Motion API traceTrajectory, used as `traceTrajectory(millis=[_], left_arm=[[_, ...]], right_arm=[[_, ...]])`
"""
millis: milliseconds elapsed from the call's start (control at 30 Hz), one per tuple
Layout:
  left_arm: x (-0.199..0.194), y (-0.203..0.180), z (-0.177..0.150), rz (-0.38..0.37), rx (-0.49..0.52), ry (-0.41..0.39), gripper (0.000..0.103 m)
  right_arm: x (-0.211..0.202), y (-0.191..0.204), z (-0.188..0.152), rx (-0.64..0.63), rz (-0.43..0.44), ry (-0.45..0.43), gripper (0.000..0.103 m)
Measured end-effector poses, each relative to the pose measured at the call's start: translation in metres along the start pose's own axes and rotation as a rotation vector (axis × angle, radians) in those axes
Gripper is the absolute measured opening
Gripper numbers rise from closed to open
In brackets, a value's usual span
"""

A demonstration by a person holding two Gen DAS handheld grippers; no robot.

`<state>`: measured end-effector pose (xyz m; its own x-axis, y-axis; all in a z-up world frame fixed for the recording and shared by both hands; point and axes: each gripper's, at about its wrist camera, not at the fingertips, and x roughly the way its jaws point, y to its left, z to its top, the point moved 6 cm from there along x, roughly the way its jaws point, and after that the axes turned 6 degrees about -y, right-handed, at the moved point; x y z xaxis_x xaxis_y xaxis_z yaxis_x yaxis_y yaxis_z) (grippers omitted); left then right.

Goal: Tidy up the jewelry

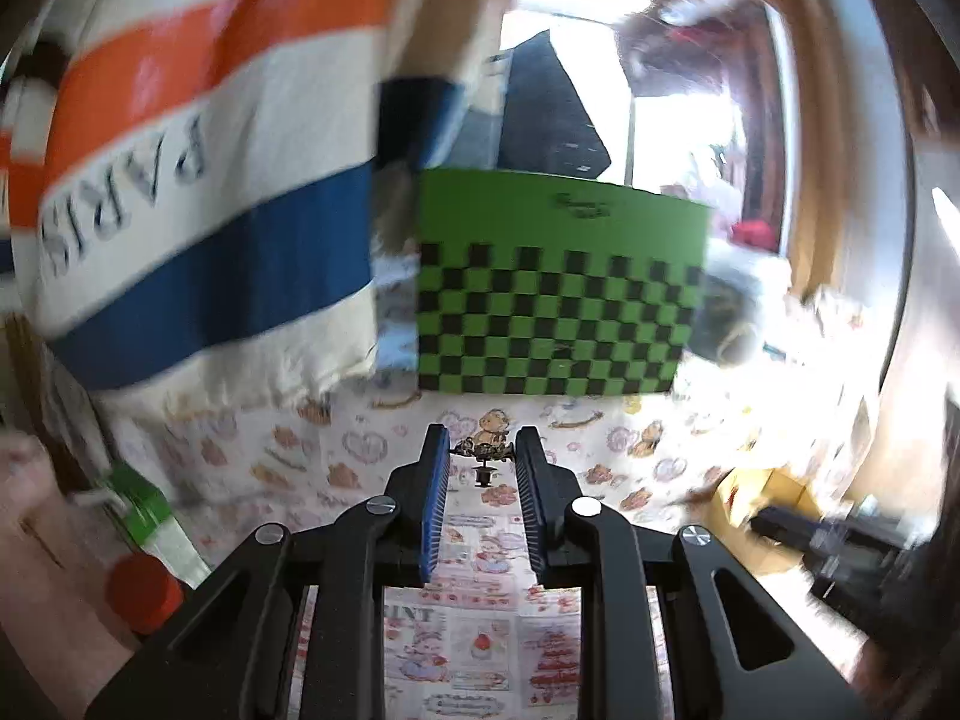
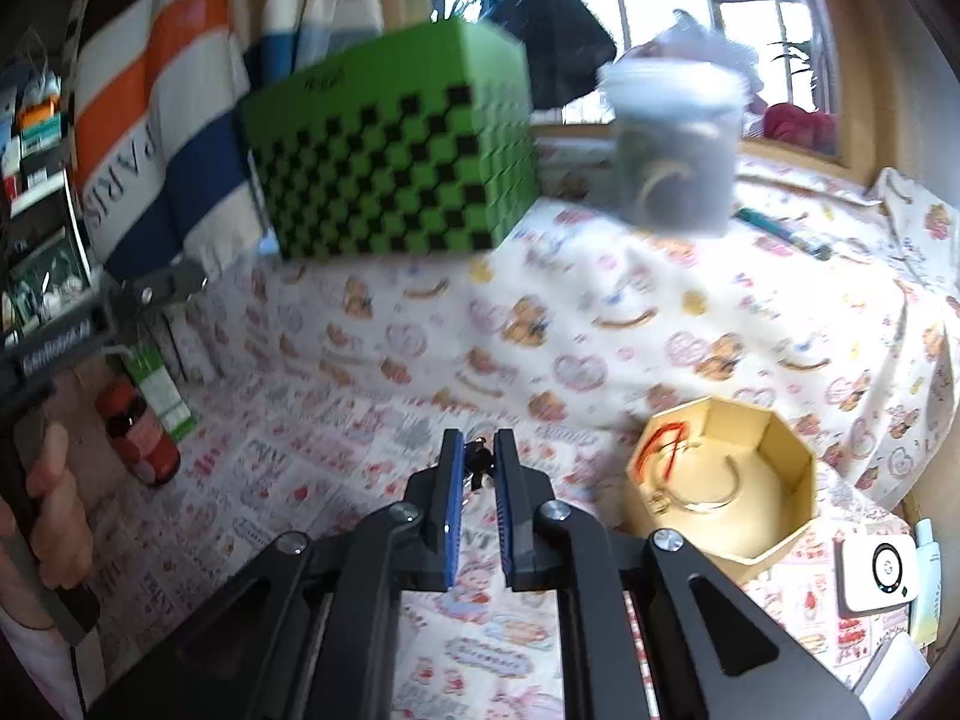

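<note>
We carry a small dark metal trinket pinched across our left gripper; our right gripper nips a small dark charm. Right of those jaws, the open gold octagonal cardboard box already holds a bangle and red cord; these two remain.

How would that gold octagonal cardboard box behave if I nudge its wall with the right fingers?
The gold octagonal cardboard box would probably slide or skew rather than resist: it looks thin-walled and holds only a thin metal bangle and a red cord. The patterned cloth beneath may bunch and drag. Its low, wide shape makes tipping unlikely, though the loose contents could shift.
</note>
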<state>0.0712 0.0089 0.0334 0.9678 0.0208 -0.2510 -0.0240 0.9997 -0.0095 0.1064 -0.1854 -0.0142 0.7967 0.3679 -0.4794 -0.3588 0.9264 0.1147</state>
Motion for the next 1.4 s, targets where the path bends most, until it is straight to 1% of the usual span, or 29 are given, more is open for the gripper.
traceTrajectory(millis=[67, 167, 267, 333, 367, 400, 467, 500, 533, 600, 733, 767, 800, 833, 867, 933, 967, 1033, 1100, 1167, 1233, 1400], left_arm=[[-0.004, -0.016, -0.003, -0.021, 0.043, -0.014, 0.021], [-0.003, -0.031, -0.008, -0.059, 0.049, 0.017, 0.021], [-0.007, -0.042, -0.009, -0.055, 0.082, 0.008, 0.021], [-0.011, -0.049, -0.01, -0.07, 0.09, 0.003, 0.021], [-0.011, -0.052, -0.009, -0.104, 0.072, 0.018, 0.021], [-0.01, -0.056, -0.008, -0.156, 0.041, 0.046, 0.021], [-0.002, -0.069, -0.006, -0.268, -0.017, 0.124, 0.021], [0.002, -0.077, -0.003, -0.299, -0.04, 0.148, 0.021], [0.005, -0.083, 0.0, -0.31, -0.042, 0.157, 0.021], [0.014, -0.101, 0.006, -0.311, -0.004, 0.172, 0.021], [0.039, -0.134, 0.005, -0.35, -0.003, 0.236, 0.021], [0.047, -0.144, 0.0, -0.356, 0.003, 0.263, 0.021], [0.055, -0.152, -0.005, -0.36, 0.015, 0.294, 0.021], [0.064, -0.159, -0.012, -0.354, 0.03, 0.338, 0.021], [0.071, -0.164, -0.019, -0.343, 0.025, 0.373, 0.021], [0.081, -0.178, -0.03, -0.363, 0.005, 0.42, 0.021], [0.085, -0.185, -0.035, -0.373, 0.014, 0.44, 0.021], [0.092, -0.196, -0.042, -0.383, 0.03, 0.464, 0.021], [0.101, -0.206, -0.047, -0.405, 0.011, 0.494, 0.021], [0.111, -0.214, -0.051, -0.413, -0.002, 0.509, 0.021], [0.121, -0.221, -0.057, -0.4, 0.007, 0.526, 0.021], [0.141, -0.239, -0.071, -0.426, 0.013, 0.561, 0.021]], right_arm=[[-0.004, -0.007, 0.006, 0.035, 0.006, -0.013, 0.009], [-0.013, -0.013, 0.011, 0.038, -0.006, -0.038, 0.009], [-0.015, -0.016, 0.013, 0.053, -0.012, -0.055, 0.009], [-0.019, -0.025, 0.017, 0.084, -0.014, -0.065, 0.009], [-0.021, -0.03, 0.018, 0.094, -0.026, -0.073, 0.009], [-0.022, -0.034, 0.02, 0.099, -0.038, -0.082, 0.009], [-0.024, -0.043, 0.024, 0.099, -0.067, -0.098, 0.009], [-0.026, -0.049, 0.026, 0.111, -0.075, -0.102, 0.009], [-0.027, -0.054, 0.027, 0.129, -0.073, -0.104, 0.009], [-0.028, -0.07, 0.028, 0.179, -0.074, -0.104, 0.009], [-0.024, -0.099, 0.024, 0.202, -0.157, -0.09, 0.009], [-0.023, -0.107, 0.022, 0.211, -0.181, -0.084, 0.009], [-0.018, -0.116, 0.018, 0.241, -0.183, -0.063, 0.009], [-0.015, -0.121, 0.015, 0.264, -0.167, -0.046, 0.009], [-0.011, -0.126, 0.012, 0.288, -0.154, -0.029, 0.009], [-0.004, -0.138, 0.006, 0.309, -0.178, -0.005, 0.009], [-0.001, -0.142, 0.004, 0.318, -0.18, 0.009, 0.009], [0.005, -0.147, -0.001, 0.351, -0.167, 0.042, 0.009], [0.01, -0.152, -0.007, 0.38, -0.165, 0.071, 0.009], [0.013, -0.158, -0.012, 0.381, -0.215, 0.087, 0.009], [0.018, -0.16, -0.017, 0.37, -0.23, 0.11, 0.009], [0.017, -0.17, -0.019, 0.401, -0.228, 0.105, 0.009]])
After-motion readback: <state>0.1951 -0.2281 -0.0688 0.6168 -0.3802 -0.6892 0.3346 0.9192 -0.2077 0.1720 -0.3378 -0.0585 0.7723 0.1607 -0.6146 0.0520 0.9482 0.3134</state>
